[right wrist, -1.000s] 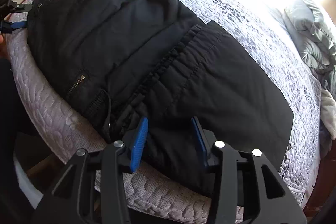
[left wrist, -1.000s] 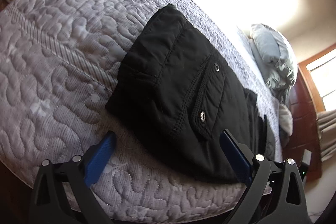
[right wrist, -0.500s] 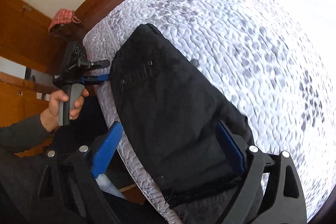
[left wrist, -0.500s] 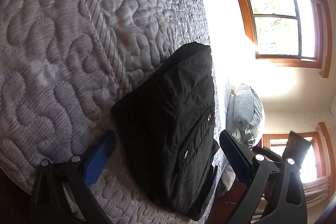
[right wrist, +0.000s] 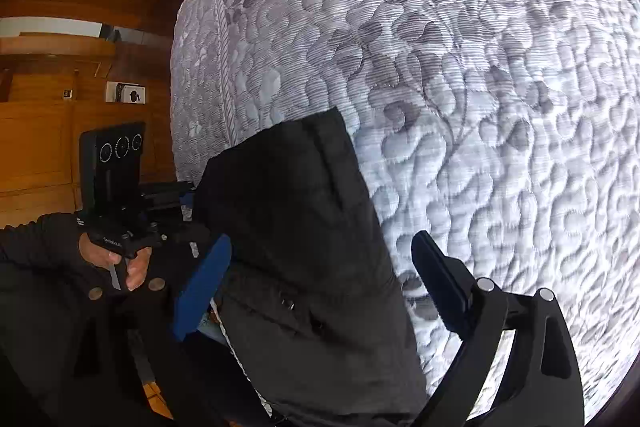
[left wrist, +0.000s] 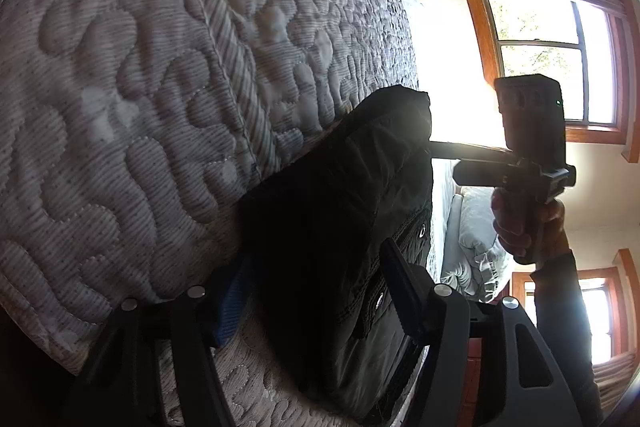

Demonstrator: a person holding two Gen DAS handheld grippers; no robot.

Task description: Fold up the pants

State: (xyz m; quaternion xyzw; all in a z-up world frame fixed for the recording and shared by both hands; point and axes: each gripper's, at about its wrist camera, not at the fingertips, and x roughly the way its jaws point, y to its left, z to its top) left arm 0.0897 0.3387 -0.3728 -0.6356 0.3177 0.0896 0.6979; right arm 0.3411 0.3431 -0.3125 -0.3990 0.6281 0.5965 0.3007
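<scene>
Your left hand-held gripper (left wrist: 316, 291) has its jaws spread wide either side of the black pants (left wrist: 344, 227), not clamped. Right hand-held gripper (right wrist: 320, 283) is likewise wide apart w/ pants fabric between the fingers. Pants lie folded at the edge of the quilted bed (right wrist: 460, 67), near its corner.

Pants (right wrist: 304, 227) matt blk cloth; mattress (right wrist: 480, 67) quilted fabric, bumpy.

Window (left wrist: 560, 55) glare blows out; pants (left wrist: 340, 227) shadowed; fisheye edges warp.
</scene>
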